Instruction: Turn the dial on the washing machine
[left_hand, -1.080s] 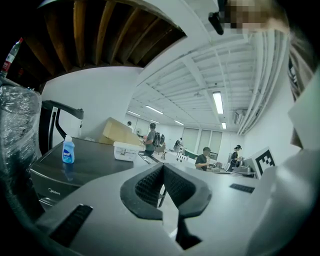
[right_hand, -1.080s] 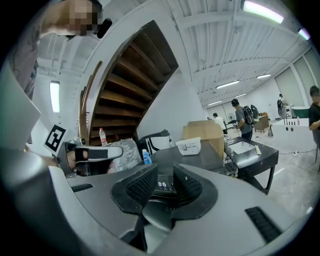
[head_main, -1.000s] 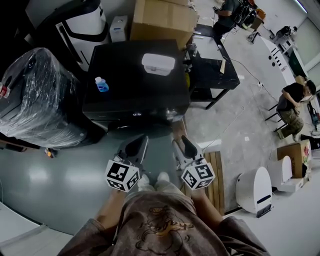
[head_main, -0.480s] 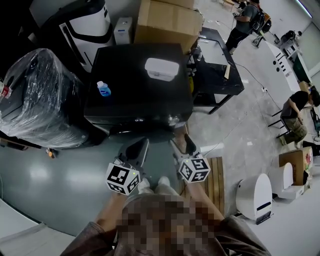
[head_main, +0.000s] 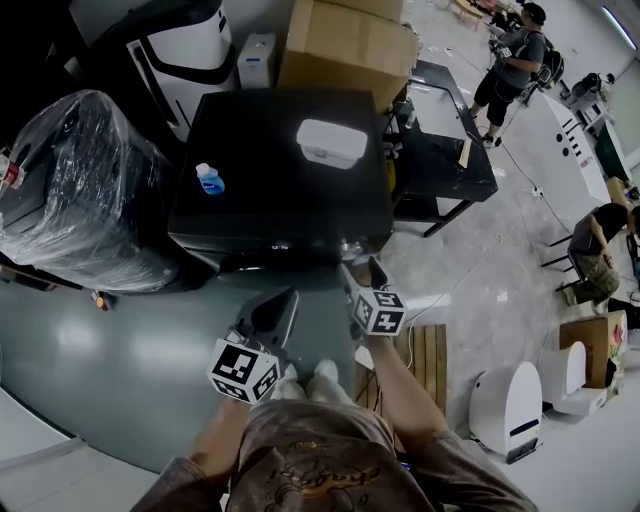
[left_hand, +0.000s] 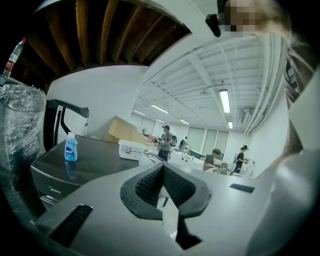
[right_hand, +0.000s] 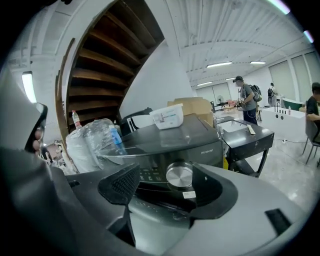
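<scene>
The black washing machine (head_main: 280, 170) stands ahead of me, and its silver dial (head_main: 347, 245) sits at the right end of the front panel. My right gripper (head_main: 362, 274) is just in front of that corner. In the right gripper view the dial (right_hand: 179, 175) shows between the wide jaws of the right gripper (right_hand: 167, 179), and neither pad touches it. Those jaws have just been opening and hold nothing. My left gripper (head_main: 272, 312) hangs lower to the left, away from the machine. In its own view the left gripper (left_hand: 163, 181) is shut with nothing in it.
A blue bottle (head_main: 207, 178) and a white lidded box (head_main: 330, 142) rest on the machine's top. A plastic-wrapped bulk (head_main: 70, 190) stands to its left, a cardboard box (head_main: 345, 40) behind, a black table (head_main: 445, 150) to its right. A wooden pallet (head_main: 425, 350) lies by my feet.
My right gripper has moved forward to the machine's front right corner and its jaws have opened wide. The left gripper has stayed about where it was.
</scene>
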